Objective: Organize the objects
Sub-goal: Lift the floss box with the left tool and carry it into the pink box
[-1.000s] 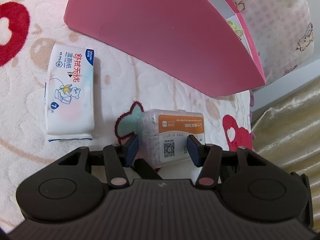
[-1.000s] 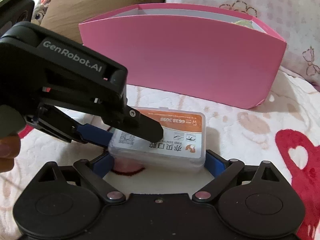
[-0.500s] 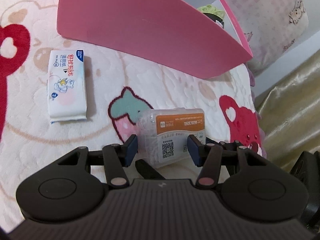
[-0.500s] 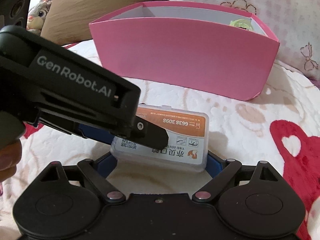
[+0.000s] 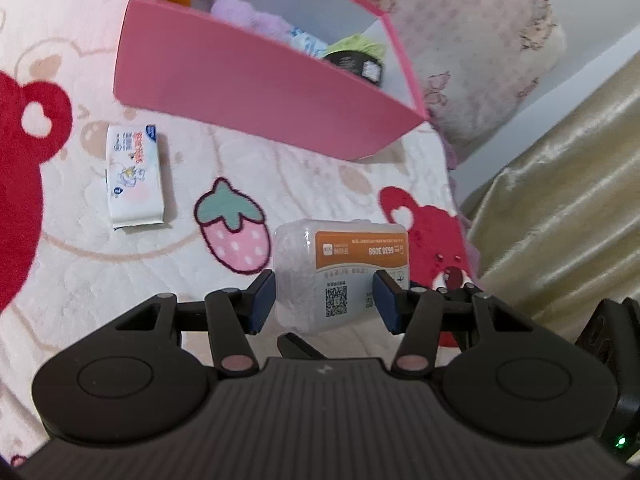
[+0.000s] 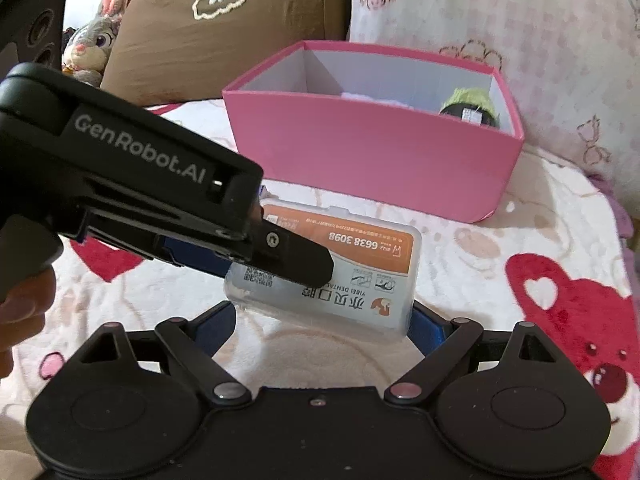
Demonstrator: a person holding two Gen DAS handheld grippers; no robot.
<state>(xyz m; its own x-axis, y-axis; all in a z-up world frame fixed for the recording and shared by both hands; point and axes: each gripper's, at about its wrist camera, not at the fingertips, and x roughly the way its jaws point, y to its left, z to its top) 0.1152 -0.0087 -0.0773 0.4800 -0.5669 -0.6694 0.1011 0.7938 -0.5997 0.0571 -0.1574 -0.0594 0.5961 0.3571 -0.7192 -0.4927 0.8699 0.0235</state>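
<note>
1. Bed blanket (image 5: 80, 280), printed with bears and a strawberry. A second ago the strawberry print lay mostly under the load. It now shows whole and further below both cameras, so the load reads as lifted clear of the bed.
2. Pink box (image 5: 248, 80), standing on the blanket at the far side. Earlier only its outer front wall filled the left wrist view. Now its open top is visible, with a purple plush (image 5: 240, 12) and a green-and-black item (image 5: 356, 56) already inside. Room appears to remain in the compartment, though its floor is partly hidden.
3. Left claw (image 5: 324, 300), about half open and closed on the short sides of the floss box. The grip is unchanged over the last second.
4. Right claw (image 6: 320, 320), spread nearly to its widest across the long ends of the same floss box. Its blue pads appear to rest against both ends, as before.
5. Floss box (image 5: 340, 264), clear plastic with an orange label. It is held in the air between both claws, near the pink box but not yet over its rim. Judged step: carry forward over the rim, then release.
6. Wipes pack (image 5: 134, 176), lying flat on the blanket just in front of the pink box. It has not moved and is left to be sorted.
</note>
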